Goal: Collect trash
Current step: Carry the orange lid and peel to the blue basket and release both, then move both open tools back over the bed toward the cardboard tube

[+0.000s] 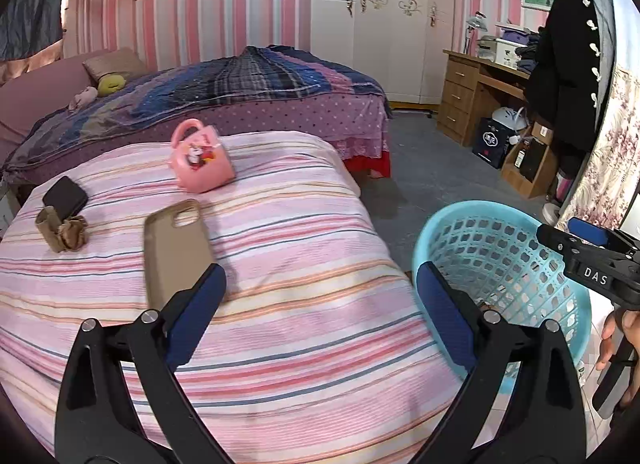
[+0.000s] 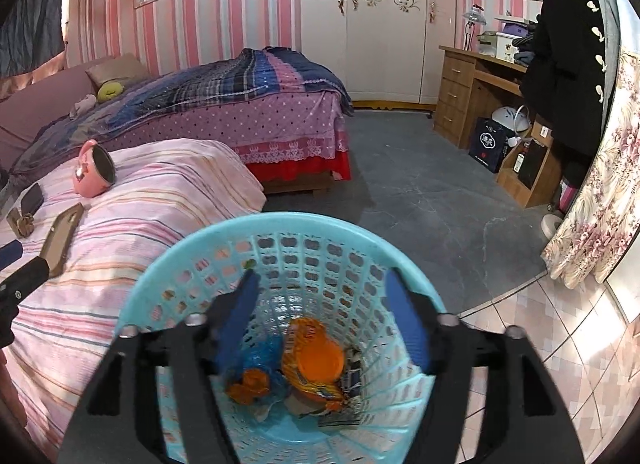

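Note:
A light blue plastic basket stands on the floor beside the striped bed. It also shows in the left wrist view. Orange and blue wrappers lie at its bottom. My right gripper is open and empty, held over the basket's mouth. It appears from the side in the left wrist view. My left gripper is open and empty above the bed's striped cover, next to a brown phone case.
On the bed lie a pink toy bag, a dark wallet and a brown scrunchie with a small box. A second bed, a wooden desk and a hanging black coat stand beyond the grey floor.

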